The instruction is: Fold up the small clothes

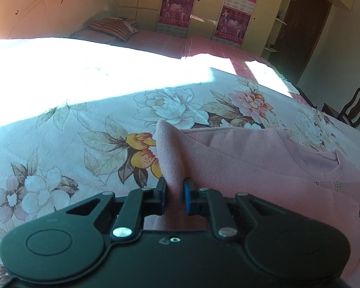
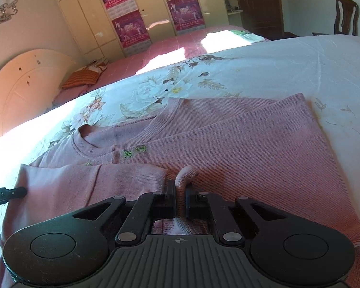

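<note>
**Both claws pinch the pink sweater on the flowered bed**

A pink ribbed sweater [image 2: 240, 144] lies spread on a bed, its round neckline [image 2: 88, 141] towards the headboard side and small green embroidered characters [image 2: 134, 153] just below the collar. One edge is already turned over the body, making a long diagonal fold line across the back. In the left wrist view the same sweater [image 1: 252, 168] fills the lower right, with a raised ridge of fabric running up from the fingers.

The left claw [image 1: 175, 187] is narrow, its jaws closed on that ridge of sweater cloth, which stands up between the black pad and the blue pad. The right claw [image 2: 180, 189] is likewise narrow, clamped on a small puckered tuft of the sweater that curls over just above its fingers. In the right wrist view the tip of the left claw shows as a dark bar at the left edge, touching the sweater's folded part.

Beneath the sweater is a white bedsheet [image 1: 84, 144] printed with large flowers, part of it washed out by strong sunlight. Beyond lies a pink checked cover [image 2: 168, 50] with a striped pillow [image 1: 112, 27], a curved cream headboard [image 2: 24, 84], cream wardrobes bearing magenta calendar posters [image 2: 129, 27], a dark door [image 1: 304, 28] and a wooden chair [image 2: 345, 15].
</note>
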Demonstrator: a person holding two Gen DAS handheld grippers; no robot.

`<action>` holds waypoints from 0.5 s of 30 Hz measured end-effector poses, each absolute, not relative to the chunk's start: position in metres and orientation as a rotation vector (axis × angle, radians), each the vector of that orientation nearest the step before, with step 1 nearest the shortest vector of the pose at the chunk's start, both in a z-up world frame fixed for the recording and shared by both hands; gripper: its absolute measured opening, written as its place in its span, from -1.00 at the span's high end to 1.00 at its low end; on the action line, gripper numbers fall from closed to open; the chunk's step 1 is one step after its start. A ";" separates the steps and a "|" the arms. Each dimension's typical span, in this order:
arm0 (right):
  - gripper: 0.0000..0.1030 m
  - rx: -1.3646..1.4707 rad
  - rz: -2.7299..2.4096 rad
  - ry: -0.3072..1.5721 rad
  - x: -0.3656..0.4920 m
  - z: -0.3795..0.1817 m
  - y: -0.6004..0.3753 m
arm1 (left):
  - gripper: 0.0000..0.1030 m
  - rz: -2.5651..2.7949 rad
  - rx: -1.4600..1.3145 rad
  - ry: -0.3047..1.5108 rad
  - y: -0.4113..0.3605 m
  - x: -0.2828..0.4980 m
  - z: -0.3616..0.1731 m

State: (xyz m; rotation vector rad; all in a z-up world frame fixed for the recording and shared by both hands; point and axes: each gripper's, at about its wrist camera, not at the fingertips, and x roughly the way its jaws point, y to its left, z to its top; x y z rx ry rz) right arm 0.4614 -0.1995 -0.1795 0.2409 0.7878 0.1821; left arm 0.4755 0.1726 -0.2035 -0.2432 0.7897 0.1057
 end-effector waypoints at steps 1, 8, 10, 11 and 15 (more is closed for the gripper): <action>0.89 0.220 0.187 0.765 0.459 -0.176 -0.196 | 0.76 0.108 -0.245 0.770 0.172 0.473 -0.202; 0.89 0.083 0.117 0.667 0.460 -0.171 -0.187 | 0.74 0.163 -0.265 0.746 0.180 0.477 -0.214; 0.89 0.056 0.084 0.725 0.465 -0.187 -0.188 | 0.70 0.164 -0.213 0.753 0.175 0.477 -0.213; 0.89 0.055 0.081 0.742 0.465 -0.193 -0.188 | 0.62 0.170 -0.195 0.757 0.173 0.477 -0.211; 0.57 0.067 0.080 0.720 0.457 -0.181 -0.192 | 0.49 0.191 -0.180 0.747 0.175 0.468 -0.198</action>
